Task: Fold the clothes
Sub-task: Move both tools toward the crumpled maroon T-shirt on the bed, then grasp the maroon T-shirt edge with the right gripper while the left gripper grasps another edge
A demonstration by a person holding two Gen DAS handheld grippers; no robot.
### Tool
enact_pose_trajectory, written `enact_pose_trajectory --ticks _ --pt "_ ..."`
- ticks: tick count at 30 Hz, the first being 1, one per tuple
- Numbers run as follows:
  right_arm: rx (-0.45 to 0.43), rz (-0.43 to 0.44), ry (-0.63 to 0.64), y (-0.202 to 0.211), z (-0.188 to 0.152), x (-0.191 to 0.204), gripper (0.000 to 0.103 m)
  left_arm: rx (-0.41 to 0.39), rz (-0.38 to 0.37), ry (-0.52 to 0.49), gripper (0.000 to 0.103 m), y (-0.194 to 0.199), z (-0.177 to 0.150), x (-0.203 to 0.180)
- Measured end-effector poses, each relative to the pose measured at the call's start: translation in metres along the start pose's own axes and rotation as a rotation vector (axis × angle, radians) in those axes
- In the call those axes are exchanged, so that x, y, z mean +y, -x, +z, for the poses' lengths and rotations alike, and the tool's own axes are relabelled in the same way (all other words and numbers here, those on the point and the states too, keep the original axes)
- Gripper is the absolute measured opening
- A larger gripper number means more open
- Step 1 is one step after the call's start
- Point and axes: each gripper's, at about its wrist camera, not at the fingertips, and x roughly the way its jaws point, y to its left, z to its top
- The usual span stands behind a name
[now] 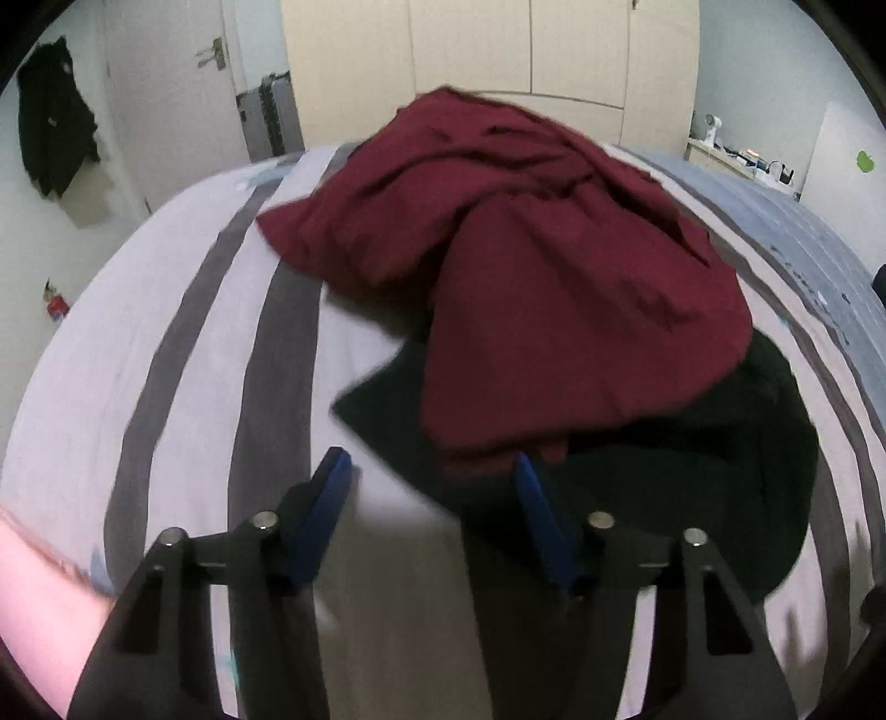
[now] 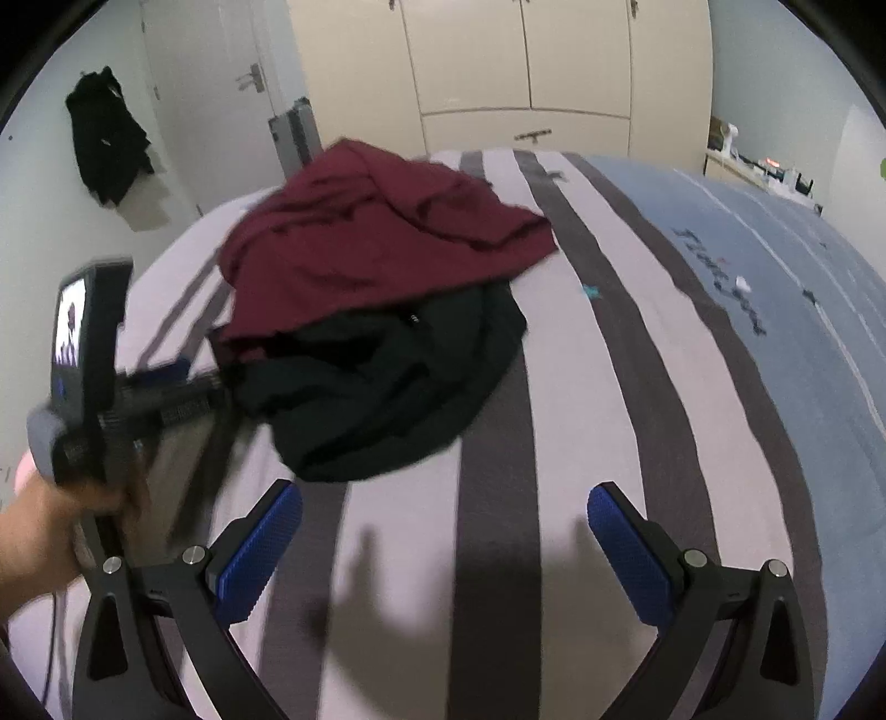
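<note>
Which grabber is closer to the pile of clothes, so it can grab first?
Probably the left. The left gripper is open right at the near edge of the black garment under the maroon garment. The right gripper is open over bare striped bedsheet.

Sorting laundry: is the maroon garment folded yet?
Not folded. The maroon garment lies crumpled in a heap, draped over the black garment on the striped bed.

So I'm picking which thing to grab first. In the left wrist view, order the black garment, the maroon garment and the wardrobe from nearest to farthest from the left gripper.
1. Black garment: at the left gripper's right fingertip, bottom of the pile.
2. Maroon garment: on top of it, extending farther up the bed.
3. Wardrobe: against the far wall.
</note>
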Motion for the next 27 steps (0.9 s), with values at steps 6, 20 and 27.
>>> enact_pose_trajectory --ticks 6,20,27 --pt "0.013 -0.005 0.005 -0.013 -0.003 -0.007 0.102 0.002 -0.073 -0.024 0.001 -0.001 0.020 -0.008" --pt "0.006 0.093 -0.040 0.013 0.002 -0.003 0.102 -0.050 -0.389 -0.128 0.000 0.168 -0.092 -0.023" --pt "0.012 0.089 0.003 -0.009 0.023 0.026 0.101 0.039 -0.303 -0.026 0.000 0.151 -0.127 0.005"
